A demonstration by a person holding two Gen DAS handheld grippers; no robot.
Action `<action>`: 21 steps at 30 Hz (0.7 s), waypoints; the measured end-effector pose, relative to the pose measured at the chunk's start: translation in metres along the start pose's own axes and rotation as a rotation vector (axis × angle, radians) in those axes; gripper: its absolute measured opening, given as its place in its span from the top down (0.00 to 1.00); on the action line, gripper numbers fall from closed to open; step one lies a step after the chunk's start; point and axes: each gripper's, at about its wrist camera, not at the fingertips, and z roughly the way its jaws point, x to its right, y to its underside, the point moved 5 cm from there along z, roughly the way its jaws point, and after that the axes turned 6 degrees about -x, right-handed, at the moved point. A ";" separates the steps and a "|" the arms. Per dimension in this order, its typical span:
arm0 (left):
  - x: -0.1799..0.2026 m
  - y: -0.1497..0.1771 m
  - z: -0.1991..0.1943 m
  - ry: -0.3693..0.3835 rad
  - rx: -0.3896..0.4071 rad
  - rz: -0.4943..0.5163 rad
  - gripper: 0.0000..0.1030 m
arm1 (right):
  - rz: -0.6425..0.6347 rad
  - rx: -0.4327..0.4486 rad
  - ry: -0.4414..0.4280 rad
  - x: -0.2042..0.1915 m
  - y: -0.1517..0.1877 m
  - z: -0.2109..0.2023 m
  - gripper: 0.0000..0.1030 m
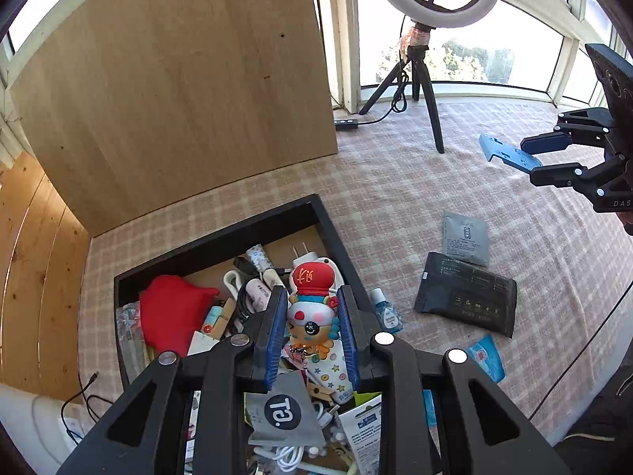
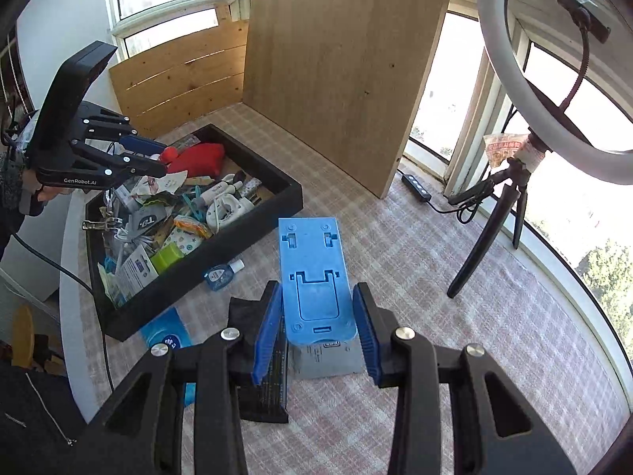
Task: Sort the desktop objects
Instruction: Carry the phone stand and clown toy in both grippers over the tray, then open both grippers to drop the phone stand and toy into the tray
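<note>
Black tray [image 2: 292, 194], left: crammed with small clutter, unsorted.
Left hand-held gripper [image 1: 312, 316]: clamped on cartoon keychain figure [image 1: 310, 308], above tray.
Tabletop [image 1: 395, 182], middle: dark pouch [image 1: 467, 297], grey sachet [image 1: 465, 237], small bottle [image 1: 385, 310] already out.
Right hand-held gripper [image 2: 316, 316]: gripping blue phone stand [image 2: 314, 277], off the cloth.
Progress: early, most remains.

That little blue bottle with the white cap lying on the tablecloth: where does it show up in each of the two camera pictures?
Left wrist view: small blue bottle, just right of the left gripper's right finger, beside the black tray.
Right wrist view: same bottle, left of centre, against the tray's near wall.
Shared landmark: the black tray.
</note>
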 end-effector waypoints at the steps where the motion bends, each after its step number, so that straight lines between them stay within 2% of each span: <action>1: -0.012 0.002 -0.001 -0.016 0.001 -0.021 0.77 | -0.014 0.008 -0.006 -0.009 -0.014 0.006 0.65; 10: -0.079 0.003 0.000 -0.121 0.041 -0.146 0.76 | -0.114 0.061 -0.058 -0.083 -0.122 0.064 0.64; 12: -0.096 0.001 0.004 -0.167 0.033 -0.196 0.71 | -0.140 0.063 -0.059 -0.095 -0.138 0.076 0.60; 13: -0.102 0.002 0.004 -0.173 0.029 -0.217 0.62 | -0.144 0.049 -0.037 -0.098 -0.143 0.082 0.48; 14: -0.108 0.004 0.003 -0.170 0.035 -0.234 0.60 | -0.143 0.047 -0.019 -0.100 -0.145 0.084 0.44; 21: -0.116 0.020 -0.006 -0.153 0.053 -0.233 0.60 | -0.114 0.030 -0.013 -0.094 -0.135 0.084 0.44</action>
